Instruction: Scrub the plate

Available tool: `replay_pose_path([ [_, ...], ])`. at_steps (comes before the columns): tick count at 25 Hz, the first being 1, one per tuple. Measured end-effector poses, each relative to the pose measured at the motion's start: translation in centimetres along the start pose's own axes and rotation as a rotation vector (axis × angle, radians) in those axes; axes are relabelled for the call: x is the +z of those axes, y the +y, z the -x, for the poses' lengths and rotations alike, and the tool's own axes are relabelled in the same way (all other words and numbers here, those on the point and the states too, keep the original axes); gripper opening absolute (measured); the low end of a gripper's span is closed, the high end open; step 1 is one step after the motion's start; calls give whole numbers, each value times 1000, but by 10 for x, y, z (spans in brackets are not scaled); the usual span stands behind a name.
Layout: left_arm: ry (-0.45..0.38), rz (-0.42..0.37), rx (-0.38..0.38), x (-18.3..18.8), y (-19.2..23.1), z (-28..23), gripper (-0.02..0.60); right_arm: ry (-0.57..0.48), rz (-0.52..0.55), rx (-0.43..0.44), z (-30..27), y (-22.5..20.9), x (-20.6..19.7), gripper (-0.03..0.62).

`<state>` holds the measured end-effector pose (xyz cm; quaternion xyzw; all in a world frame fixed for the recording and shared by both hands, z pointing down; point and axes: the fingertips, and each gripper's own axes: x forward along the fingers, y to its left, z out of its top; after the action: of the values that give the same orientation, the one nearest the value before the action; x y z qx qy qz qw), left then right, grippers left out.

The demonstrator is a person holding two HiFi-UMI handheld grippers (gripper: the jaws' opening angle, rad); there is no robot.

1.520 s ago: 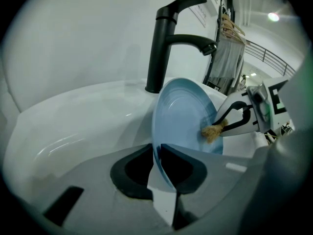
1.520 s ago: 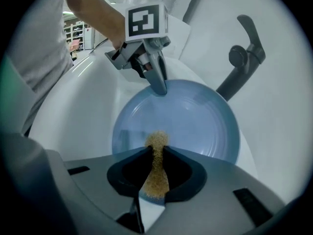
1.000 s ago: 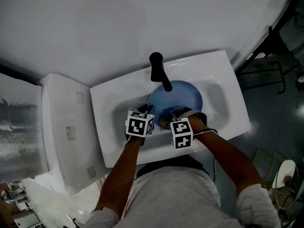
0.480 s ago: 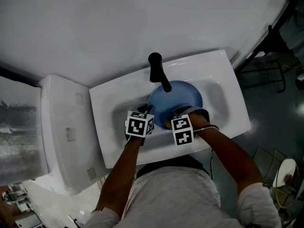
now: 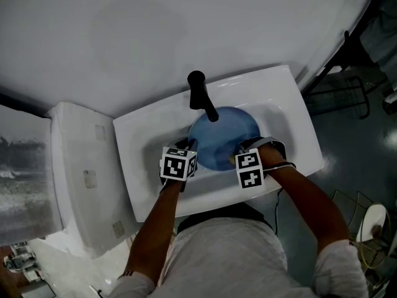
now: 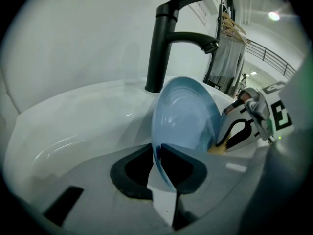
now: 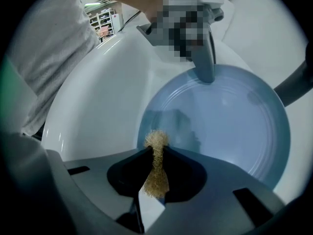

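Head view: blue plate is in the white sink, directly below the black faucet, with one gripper on each side of its near edge. Left gripper view: left gripper jaws clenched on the plate's rim, plate tilted up off the basin, concave face toward the other gripper. Right gripper view: right gripper jaws grasping a tan fibrous scrub pad. The pad's tuft pokes past the jaw tips at the plate's lower rim. Touching or just beside the plate, can't tell.
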<state>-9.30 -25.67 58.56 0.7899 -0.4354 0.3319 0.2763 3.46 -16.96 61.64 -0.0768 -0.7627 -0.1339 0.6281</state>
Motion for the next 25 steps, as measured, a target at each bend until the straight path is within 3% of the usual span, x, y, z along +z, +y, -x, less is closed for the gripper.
replay_pose_path([
  [5, -4, -15, 0, 1, -1, 1, 63, -13, -33, -41, 10, -6, -3, 63],
  [10, -31, -30, -1, 3, -2, 6, 69, -111, -130, -104, 31, -17, 6, 63],
  [15, -101, -30, 0, 14, -1, 20, 153, -215, -258, -192, 57, -29, 13, 63],
  [25, -292, -43, 8, 49, -9, 74, 159, -507, -475, -449, 140, -58, 42, 63],
])
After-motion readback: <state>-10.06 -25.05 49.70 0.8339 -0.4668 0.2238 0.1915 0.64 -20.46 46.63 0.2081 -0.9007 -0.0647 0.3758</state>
